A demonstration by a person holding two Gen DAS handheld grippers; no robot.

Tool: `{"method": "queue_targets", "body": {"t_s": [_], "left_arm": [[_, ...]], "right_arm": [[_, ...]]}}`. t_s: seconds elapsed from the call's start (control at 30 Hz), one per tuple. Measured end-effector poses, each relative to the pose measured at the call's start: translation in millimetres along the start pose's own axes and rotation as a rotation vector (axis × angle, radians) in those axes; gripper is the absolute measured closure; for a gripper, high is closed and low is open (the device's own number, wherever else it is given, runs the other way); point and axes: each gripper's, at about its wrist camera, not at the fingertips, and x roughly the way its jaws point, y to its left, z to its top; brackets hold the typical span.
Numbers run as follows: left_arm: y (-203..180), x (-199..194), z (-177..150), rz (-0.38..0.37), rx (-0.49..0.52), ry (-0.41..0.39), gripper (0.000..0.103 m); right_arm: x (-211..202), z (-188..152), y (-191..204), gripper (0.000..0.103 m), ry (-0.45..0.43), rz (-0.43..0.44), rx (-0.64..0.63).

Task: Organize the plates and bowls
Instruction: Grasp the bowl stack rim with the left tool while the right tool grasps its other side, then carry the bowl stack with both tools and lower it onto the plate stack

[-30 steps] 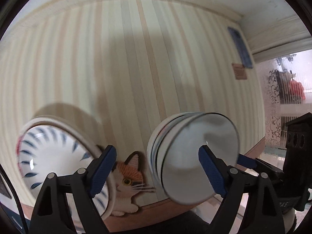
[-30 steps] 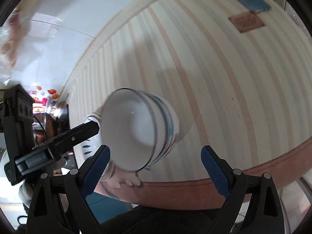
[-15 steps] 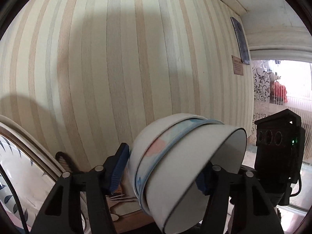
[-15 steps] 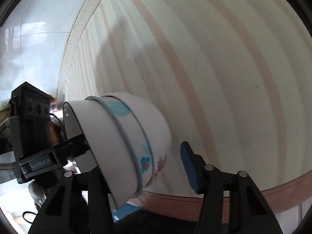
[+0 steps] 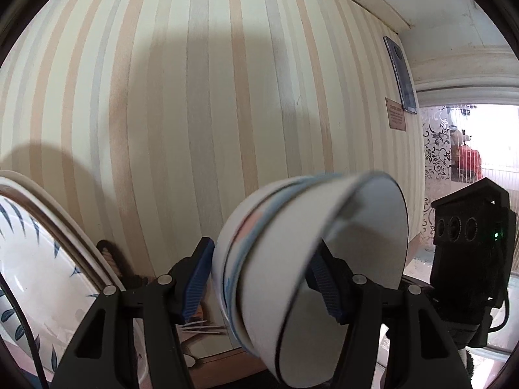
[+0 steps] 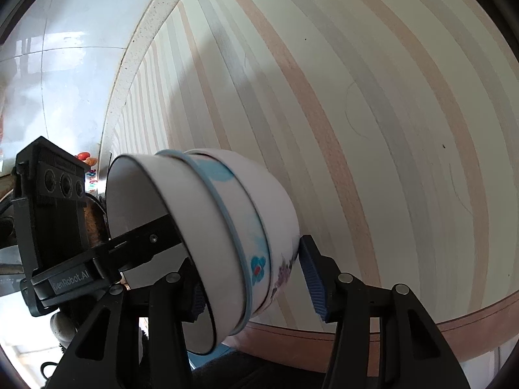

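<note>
Gripping nested bowls [image 5: 311,259] tilted sideways, left tongs [image 5: 262,275], right tongs [image 6: 253,278]

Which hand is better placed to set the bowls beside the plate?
Probably left: left gripper and right gripper have both just closed on the bowl stack, but the plate sits beside the left one.

White lettering "GenRobot.AI" on the left gripper [image 6: 186,272] body, small wall plaque [image 5: 396,114] print too small to read

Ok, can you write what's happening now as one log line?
left claw: shut on bowl stack | right claw: shut on bowl stack | stack: tilted sideways | plate: beside
</note>
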Motion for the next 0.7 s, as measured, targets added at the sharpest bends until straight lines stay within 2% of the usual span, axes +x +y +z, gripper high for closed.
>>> {"method": "queue_targets", "body": {"t_s": [0.4,0.7], "left_arm": [[1.5,-17.5,-3.1,0.006,-0.015,-0.057,0.047],[14.0,-54.0,-11.5,0.012,-0.048,-0.132,0.047]], "right_arm": [[-10.1,2.2,22.8,0.052,-0.022,-0.003,-0.082],[-15.9,-0.2,50.8,0.052,-0.02,0.003,-0.146]]}}
